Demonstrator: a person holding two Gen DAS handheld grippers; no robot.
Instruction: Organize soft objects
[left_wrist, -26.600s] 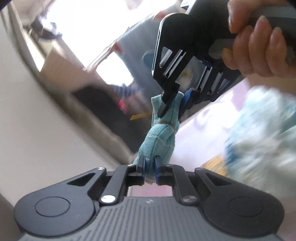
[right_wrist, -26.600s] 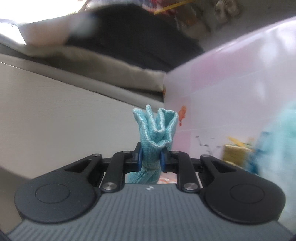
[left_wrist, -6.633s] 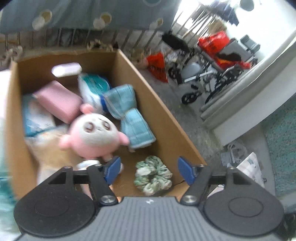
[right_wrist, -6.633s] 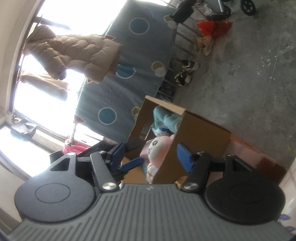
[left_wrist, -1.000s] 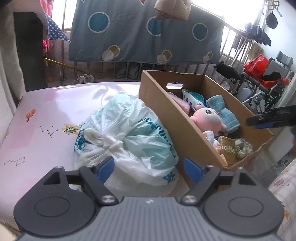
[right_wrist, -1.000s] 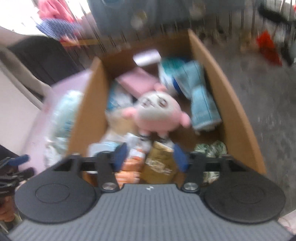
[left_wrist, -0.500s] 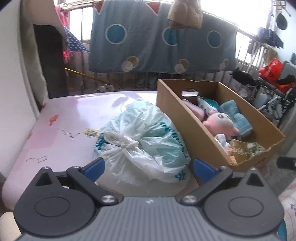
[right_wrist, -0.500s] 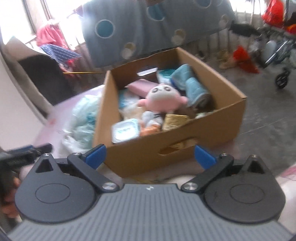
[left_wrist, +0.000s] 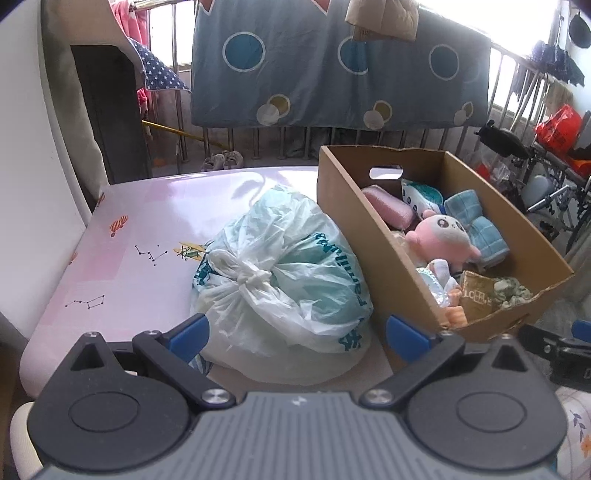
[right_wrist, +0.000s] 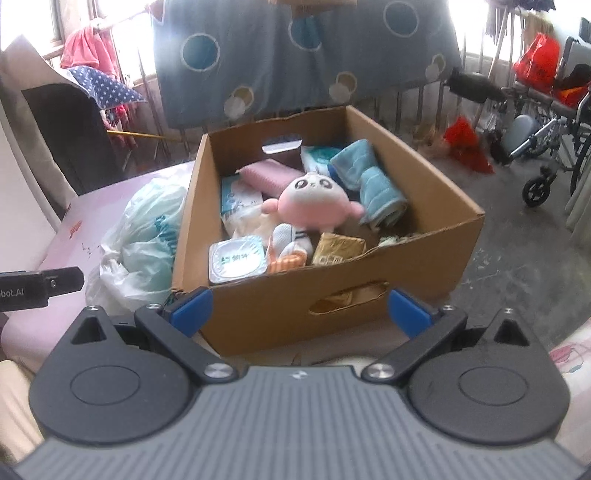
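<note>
Left gripper (left_wrist: 297, 334): jaws spread wide, nothing between them. It sits at the near edge of the table (left_wrist: 155, 221), facing the bag (left_wrist: 280, 273).

Right gripper (right_wrist: 301, 310): jaws also spread wide, holding nothing. It sits in front of the near wall of the box (right_wrist: 280, 306).

Box: open cardboard carton standing on the right part of the pink table, a hand-hole in both the near and the far wall. Bag: knotted, white with teal print, lying on the table just left of the box and touching its left wall.

Inside the box:
- pink plush (right_wrist: 314, 205), about the middle, face up
- teal towel (right_wrist: 369, 181), folded, to the right of the plush and running toward the far right corner
- pink pad (right_wrist: 269, 175), far side, left of the towel
- tissue pack (right_wrist: 236, 197), along the left wall
- white tub (right_wrist: 238, 262), near left corner
- tan packet (right_wrist: 338, 253), against the near wall
- green scrunchie (left_wrist: 511, 291), near right corner

Behind the table: blue sheet (left_wrist: 332, 74) with circles, hanging on a railing.
</note>
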